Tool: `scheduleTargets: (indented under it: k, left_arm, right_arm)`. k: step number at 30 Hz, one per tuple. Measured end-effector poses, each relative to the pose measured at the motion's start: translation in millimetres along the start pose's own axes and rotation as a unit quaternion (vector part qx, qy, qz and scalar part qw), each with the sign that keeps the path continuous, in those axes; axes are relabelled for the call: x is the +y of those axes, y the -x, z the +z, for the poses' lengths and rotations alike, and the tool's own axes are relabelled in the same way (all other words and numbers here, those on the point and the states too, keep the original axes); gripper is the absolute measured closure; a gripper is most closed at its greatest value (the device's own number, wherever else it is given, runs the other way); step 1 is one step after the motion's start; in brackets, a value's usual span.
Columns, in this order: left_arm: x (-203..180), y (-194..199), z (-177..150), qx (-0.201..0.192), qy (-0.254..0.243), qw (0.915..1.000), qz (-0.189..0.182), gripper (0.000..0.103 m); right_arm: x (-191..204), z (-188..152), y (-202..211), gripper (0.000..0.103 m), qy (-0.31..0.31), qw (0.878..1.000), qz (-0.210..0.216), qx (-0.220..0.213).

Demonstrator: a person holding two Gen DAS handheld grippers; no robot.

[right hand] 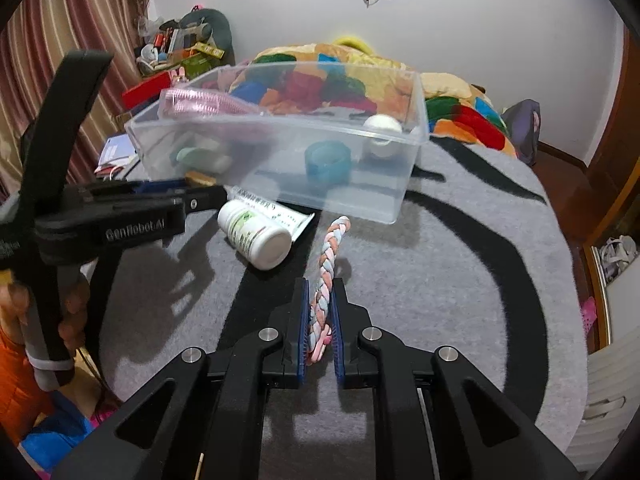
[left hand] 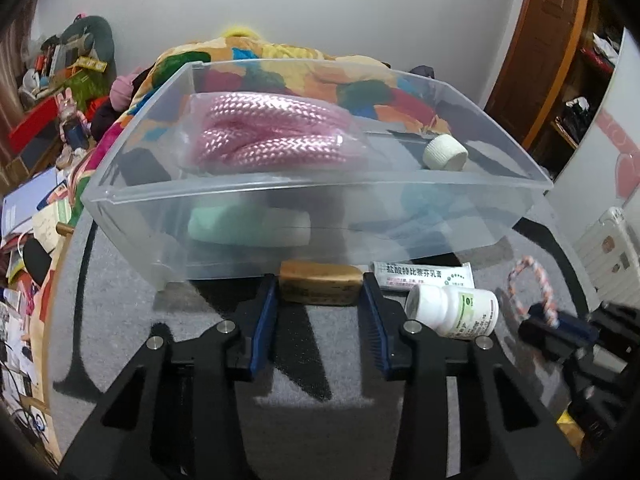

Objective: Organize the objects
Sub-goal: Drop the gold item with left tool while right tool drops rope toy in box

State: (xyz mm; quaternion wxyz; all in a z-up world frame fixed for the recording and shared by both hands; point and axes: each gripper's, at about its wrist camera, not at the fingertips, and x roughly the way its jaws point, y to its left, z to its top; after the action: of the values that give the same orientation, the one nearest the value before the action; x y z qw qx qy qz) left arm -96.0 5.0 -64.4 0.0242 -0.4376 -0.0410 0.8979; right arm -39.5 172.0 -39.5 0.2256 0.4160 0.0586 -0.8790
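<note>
My left gripper (left hand: 319, 286) is shut on a brown wooden block (left hand: 319, 283), held just in front of the clear plastic bin (left hand: 280, 192). The block also shows in the right wrist view (right hand: 201, 179). My right gripper (right hand: 321, 288) is shut on a braided pink, white and blue rope (right hand: 330, 256) above the grey mat; the rope also shows in the left wrist view (left hand: 532, 280). The bin (right hand: 396, 136) holds a pink rope bundle (left hand: 272, 136), a white cap (left hand: 445, 153), a mint-green tube (left hand: 248, 228) and a teal ring (right hand: 327, 159).
A white pill bottle (left hand: 454, 310) lies on its side on the grey-and-black mat (right hand: 440, 272), next to a white ointment tube (left hand: 424, 274). A colourful blanket (right hand: 320, 76) lies behind the bin. Clutter fills the left side of the room.
</note>
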Motion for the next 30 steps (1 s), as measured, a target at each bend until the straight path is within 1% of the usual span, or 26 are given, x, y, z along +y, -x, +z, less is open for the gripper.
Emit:
scheduleTargets:
  k: [5, 8, 14, 17, 20, 22, 27, 30]
  left_arm:
    - [5.4, 8.0, -3.6, -0.001, 0.007, 0.9999, -0.012, 0.063]
    - [9.9, 19.3, -5.3, -0.007, 0.014, 0.9997, -0.021, 0.063]
    - [11.2, 52.8, -1.7, -0.043, 0.011, 0.9987, -0.026, 0.063]
    - [11.6, 69.8, 5.4, -0.063, 0.009, 0.9976, -0.028, 0.063]
    - [10.7, 84.5, 14.4, -0.085, 0.003, 0.9961, -0.021, 0.063]
    - [10.1, 89.8, 21.8, -0.093, 0.001, 0.9955, -0.022, 0.063]
    - [8.6, 93.4, 42.3, -0.107, -0.013, 0.9940, -0.019, 0.062]
    - [11.2, 84.6, 56.9, -0.106, -0.019, 0.9942, -0.003, 0.062]
  right_arm:
    - [-0.2, 7.5, 10.2, 0.094, -0.003, 1.000, 0.000, -0.017]
    - [-0.3, 14.5, 17.9, 0.094, -0.004, 0.999, 0.000, -0.032]
    - [-4.2, 31.7, 29.4, 0.094, -0.003, 0.998, -0.005, -0.060]
    - [-3.8, 42.8, 34.0, 0.094, 0.002, 0.997, -0.010, -0.074]
    - [-2.1, 57.3, 37.2, 0.094, 0.008, 0.996, -0.015, -0.092]
    - [-0.8, 65.5, 37.6, 0.094, 0.012, 0.995, -0.017, -0.100]
    - [2.4, 91.3, 31.1, 0.094, 0.018, 0.993, -0.018, -0.116]
    - [4.1, 105.1, 18.0, 0.094, 0.021, 0.993, -0.024, -0.113]
